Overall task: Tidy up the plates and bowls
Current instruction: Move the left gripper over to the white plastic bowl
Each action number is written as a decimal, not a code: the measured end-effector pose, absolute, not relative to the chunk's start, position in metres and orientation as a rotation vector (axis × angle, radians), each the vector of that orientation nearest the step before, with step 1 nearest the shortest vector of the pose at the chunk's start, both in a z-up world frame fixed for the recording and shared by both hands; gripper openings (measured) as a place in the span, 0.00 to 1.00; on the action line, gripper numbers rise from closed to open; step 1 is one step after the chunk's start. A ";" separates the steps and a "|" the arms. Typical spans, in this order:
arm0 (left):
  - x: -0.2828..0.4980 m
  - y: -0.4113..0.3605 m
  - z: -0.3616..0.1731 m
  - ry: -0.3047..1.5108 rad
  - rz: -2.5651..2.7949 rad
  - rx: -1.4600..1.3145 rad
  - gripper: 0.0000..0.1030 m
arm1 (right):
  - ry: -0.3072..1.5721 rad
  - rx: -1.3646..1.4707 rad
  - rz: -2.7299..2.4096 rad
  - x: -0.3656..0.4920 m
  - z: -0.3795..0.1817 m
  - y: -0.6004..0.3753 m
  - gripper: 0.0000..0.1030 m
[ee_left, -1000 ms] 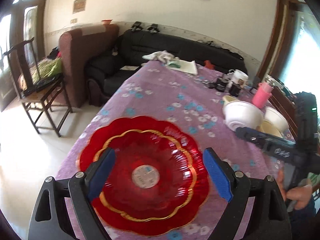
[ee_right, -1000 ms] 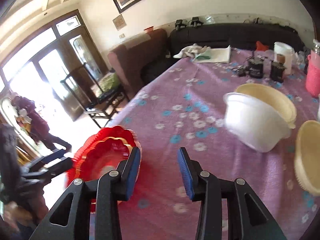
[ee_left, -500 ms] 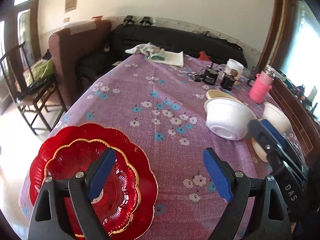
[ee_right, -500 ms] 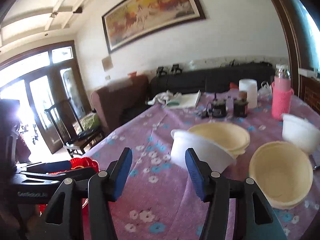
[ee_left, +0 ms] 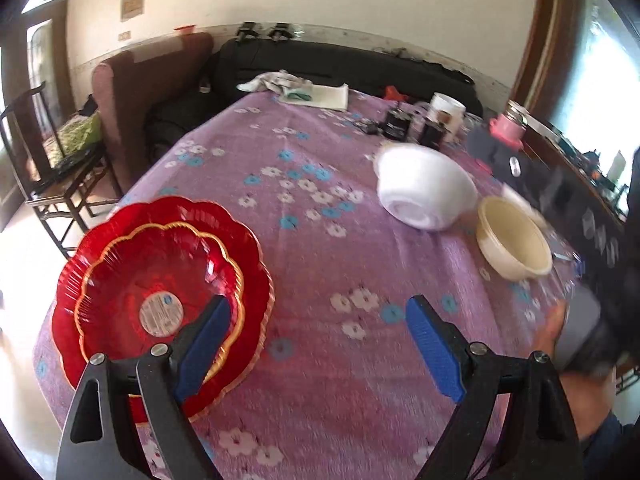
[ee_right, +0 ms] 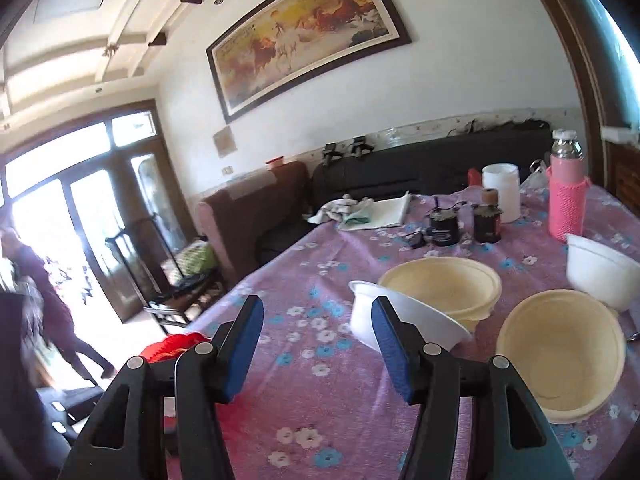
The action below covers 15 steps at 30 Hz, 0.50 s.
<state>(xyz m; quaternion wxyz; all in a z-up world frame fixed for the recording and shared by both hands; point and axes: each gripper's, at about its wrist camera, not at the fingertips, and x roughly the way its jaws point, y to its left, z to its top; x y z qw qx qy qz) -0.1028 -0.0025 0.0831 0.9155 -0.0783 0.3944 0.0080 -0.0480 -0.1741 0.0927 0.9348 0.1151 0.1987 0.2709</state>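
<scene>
Red plates (ee_left: 160,280) partly behind left fingers (ee_left: 202,344); right gripper (ee_left: 576,216) blurred.

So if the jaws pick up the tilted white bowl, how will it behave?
The white bowl looks thin and foam-like, so it is probably very light and may dent under a firm squeeze. It leans on a beige bowl, so a push would likely tip or slide it.

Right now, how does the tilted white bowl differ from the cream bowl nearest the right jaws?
The tilted white foam bowl leans on its side against another cream bowl; the cream round bowl nearest the right jaws sits alone. The white one is white and smooth-walled, the cream one pale yellow. Both are empty, on the purple floral cloth.
</scene>
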 end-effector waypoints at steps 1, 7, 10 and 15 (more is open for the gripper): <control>-0.108 -0.005 0.081 0.820 -0.015 -0.162 0.86 | 0.416 0.233 0.543 -0.044 0.096 -0.178 0.59; -0.131 -0.023 0.075 0.842 -0.107 -0.107 0.86 | 0.532 0.373 0.460 0.005 0.106 -0.242 0.59; -0.130 -0.030 0.072 0.841 -0.132 -0.105 0.86 | 0.616 0.445 0.397 0.028 0.098 -0.268 0.59; -0.109 -0.043 0.070 0.853 -0.153 -0.129 0.86 | 0.799 0.450 0.456 0.065 0.100 -0.262 0.59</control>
